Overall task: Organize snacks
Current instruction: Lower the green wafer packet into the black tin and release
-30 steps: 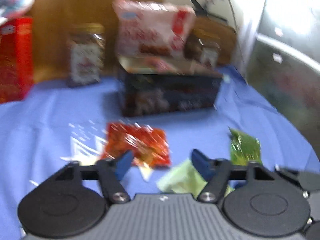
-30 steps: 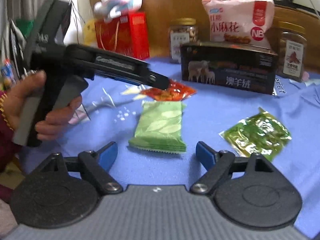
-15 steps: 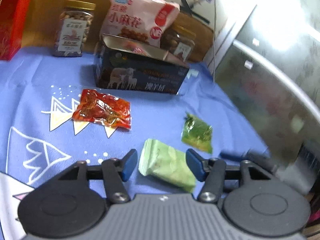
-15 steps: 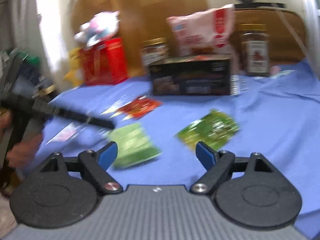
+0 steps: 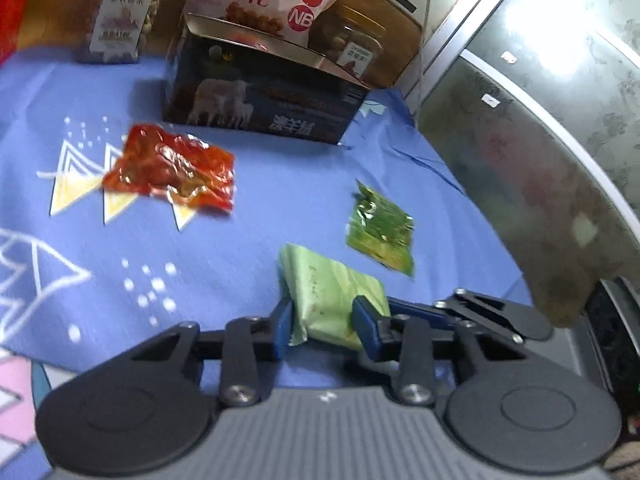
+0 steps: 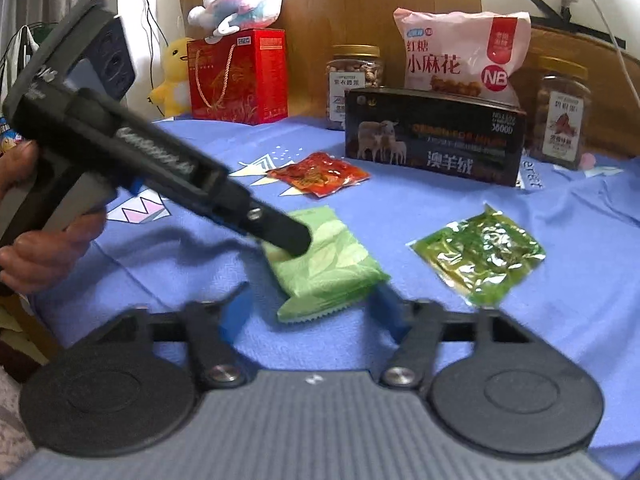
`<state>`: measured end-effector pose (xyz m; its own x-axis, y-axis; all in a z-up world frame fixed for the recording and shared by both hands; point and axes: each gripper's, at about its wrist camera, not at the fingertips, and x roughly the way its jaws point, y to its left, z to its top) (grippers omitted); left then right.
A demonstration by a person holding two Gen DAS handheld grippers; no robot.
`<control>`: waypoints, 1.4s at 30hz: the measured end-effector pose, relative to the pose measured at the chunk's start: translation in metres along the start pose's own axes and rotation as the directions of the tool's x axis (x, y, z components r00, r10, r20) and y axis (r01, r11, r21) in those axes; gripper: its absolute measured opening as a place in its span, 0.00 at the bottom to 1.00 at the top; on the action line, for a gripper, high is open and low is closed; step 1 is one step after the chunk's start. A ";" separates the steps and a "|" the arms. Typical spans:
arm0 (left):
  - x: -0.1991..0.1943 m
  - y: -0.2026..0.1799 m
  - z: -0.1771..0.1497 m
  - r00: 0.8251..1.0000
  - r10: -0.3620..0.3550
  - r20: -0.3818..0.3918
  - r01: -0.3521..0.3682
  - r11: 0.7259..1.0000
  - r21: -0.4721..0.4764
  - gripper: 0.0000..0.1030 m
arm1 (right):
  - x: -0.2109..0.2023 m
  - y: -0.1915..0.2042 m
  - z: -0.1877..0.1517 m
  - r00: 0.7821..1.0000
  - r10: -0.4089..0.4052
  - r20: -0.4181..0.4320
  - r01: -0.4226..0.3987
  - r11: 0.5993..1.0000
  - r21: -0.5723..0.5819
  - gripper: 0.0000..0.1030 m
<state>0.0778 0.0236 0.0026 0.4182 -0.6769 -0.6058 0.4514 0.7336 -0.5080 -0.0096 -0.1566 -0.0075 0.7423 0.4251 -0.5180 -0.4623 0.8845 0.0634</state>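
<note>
Landmark: dark sheep-print box (image 6: 434, 136) at the back of the blue cloth (image 6: 400, 208); its top looks open in the left wrist view, so it's the likely drop target (judgement).

Left to right:
- Red gift bag (image 6: 239, 76) far left of the box, nut jar (image 6: 354, 80) just left-behind it. Background stock, not in play.
- Left gripper (image 5: 322, 322): comes in from left of the box, low over the cloth, jaws closed in on the near end of the pale green packet (image 5: 334, 300), both pads touching it. Pinching an end because the packet lies flat and that's the only graspable edge. Packet sits well in front of the box, on the cloth, not lifted as far as visible.
- Red packet (image 6: 318, 174): just front-left of the box, loose.
- Right gripper (image 6: 316, 312): jaws spread, empty, hovering at the packet's other end, probably waiting.
- Dark green packet (image 6: 478, 256): front-right of the box, loose.
- Pink bag (image 6: 460, 56) behind the box, second jar (image 6: 562, 114) right of it.
</note>
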 end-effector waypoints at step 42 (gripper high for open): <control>0.008 0.025 0.137 0.916 0.199 0.348 -0.210 0.978 -0.006 0.45 | 0.048 -0.117 0.099 0.958 -0.173 0.228 0.129 0.972 0.195 0.52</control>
<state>0.2003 0.0283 0.0691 0.7472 -0.4953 -0.4431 0.3487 0.8597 -0.3732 0.1282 -0.2206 0.0445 0.9021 0.2978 -0.3124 -0.2586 0.9524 0.1613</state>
